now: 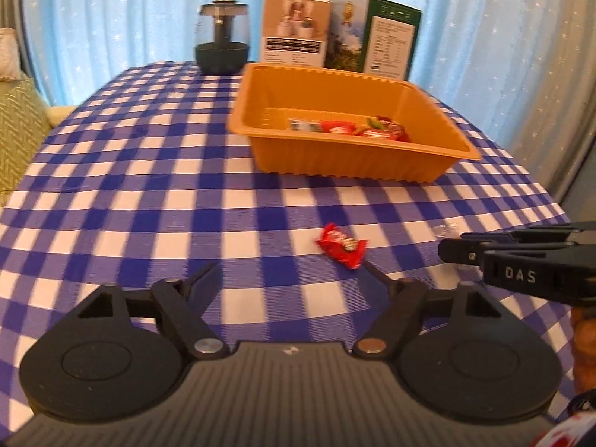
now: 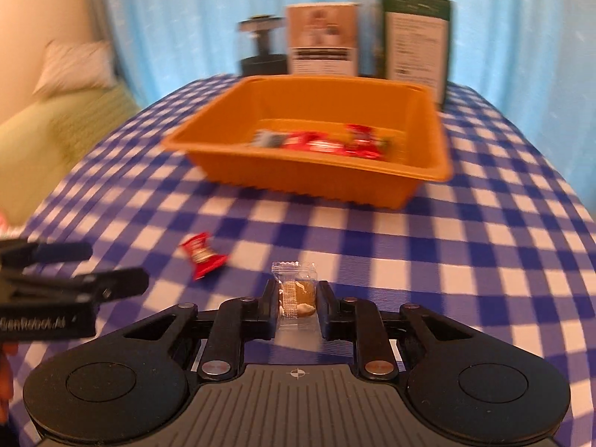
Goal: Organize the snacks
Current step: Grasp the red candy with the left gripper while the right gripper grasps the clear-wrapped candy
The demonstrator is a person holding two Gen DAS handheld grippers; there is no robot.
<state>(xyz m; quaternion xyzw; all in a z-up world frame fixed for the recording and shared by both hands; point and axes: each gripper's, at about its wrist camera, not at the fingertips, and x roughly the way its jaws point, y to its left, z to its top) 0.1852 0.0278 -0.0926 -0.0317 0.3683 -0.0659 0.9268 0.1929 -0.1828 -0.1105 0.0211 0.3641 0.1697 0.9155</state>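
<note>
Gripping the clear-wrapped snack [image 2: 297, 294], right gripper [image 2: 297, 303] faces orange tray [image 2: 305, 171] at 12 o'clock; left gripper [image 1: 288, 272], fingers spread, has red candy [image 1: 342, 244] at 1 o'clock, nearer it.

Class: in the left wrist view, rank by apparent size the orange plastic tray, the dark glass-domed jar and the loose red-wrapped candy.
1. Orange plastic tray, largest.
2. Dark glass-domed jar; it stands farther back, so its true size is unsure.
3. Red-wrapped candy, smallest, though nearest.
</note>
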